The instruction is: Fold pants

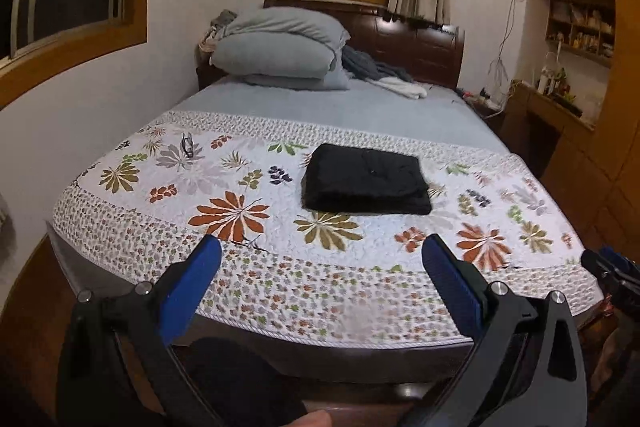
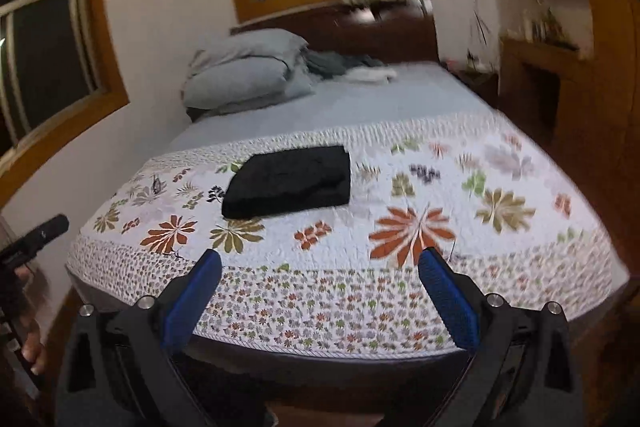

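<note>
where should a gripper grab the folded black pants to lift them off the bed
Grip the black pants at their near edge, coming in low from the foot of the bed. The stacked layers face that way, so one pinch across that thick edge likely catches all.

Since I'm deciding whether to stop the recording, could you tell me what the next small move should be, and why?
Probably none on the cloth: simply keep both grippers back. The black pants already lie as a compact folded rectangle on the floral quilt, and the left gripper and right gripper are open, empty and near the bed's foot edge.
</note>
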